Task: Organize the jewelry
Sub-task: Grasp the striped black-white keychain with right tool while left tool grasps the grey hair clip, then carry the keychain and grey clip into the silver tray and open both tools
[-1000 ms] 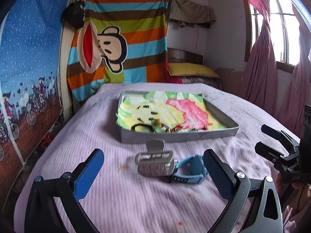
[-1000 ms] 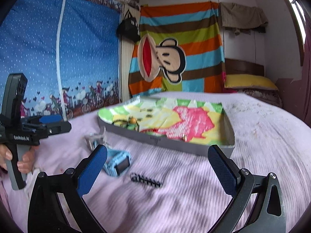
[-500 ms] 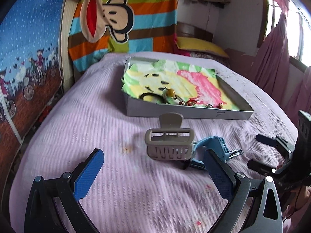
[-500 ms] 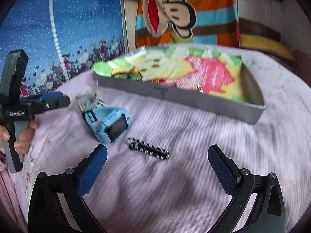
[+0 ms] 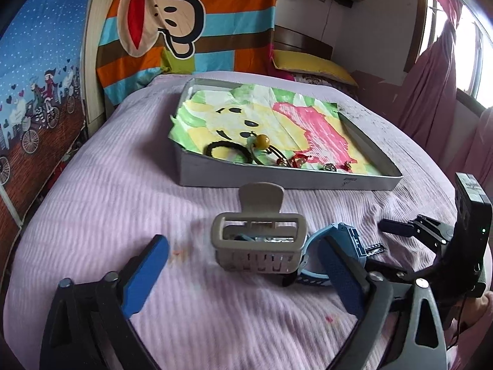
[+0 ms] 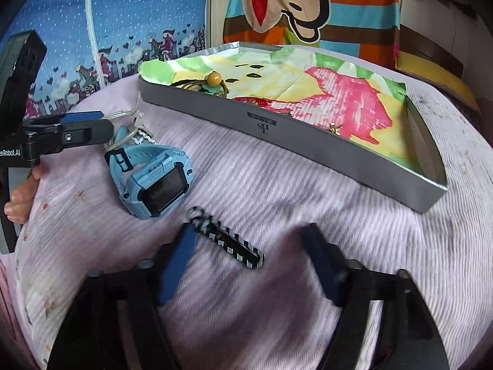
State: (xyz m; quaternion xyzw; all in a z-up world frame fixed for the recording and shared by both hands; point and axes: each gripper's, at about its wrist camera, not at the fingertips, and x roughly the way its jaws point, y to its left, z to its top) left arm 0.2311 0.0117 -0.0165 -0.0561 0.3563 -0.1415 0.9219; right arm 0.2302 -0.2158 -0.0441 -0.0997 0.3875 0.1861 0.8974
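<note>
Bedspread (image 5: 101, 203) of ribbed lilac cloth covers the whole bed and carries everything else. Behind it hangs a striped monkey blanket (image 5: 185, 21), with a yellow pillow (image 5: 311, 66) at the headboard.

Both grippers hover low over the near end of the bed, tilted down toward the cloth. In its own view the left gripper (image 5: 243, 269) has its blue-padded fingers spread wide on either side of the beige claw clip (image 5: 258, 240), touching nothing. The right gripper (image 6: 246, 260) also stands wide apart and empty, its fingers flanking the near end of the striped hair clip (image 6: 228, 239); whether the left pad touches the clip is unclear through the blur. A hand (image 6: 21, 191) grips the left tool's handle at the edge of the right wrist view.

Farther up the bed lies a shallow grey tray (image 5: 277, 180), lined with a paper drawing (image 5: 271, 123) in green, yellow and pink. Near its front wall sit a black hair tie (image 5: 228, 151) with a mustard bead (image 5: 262, 141), plus several small red and gold trinkets too small to identify.

Outside the tray, the claw clip stands upright, tab pointing toward the tray. Just beside it the blue watch (image 6: 154, 182) rests on its side, screen facing the right gripper. The striped hair clip lies flat, its long axis running diagonally from the watch toward the right gripper.
</note>
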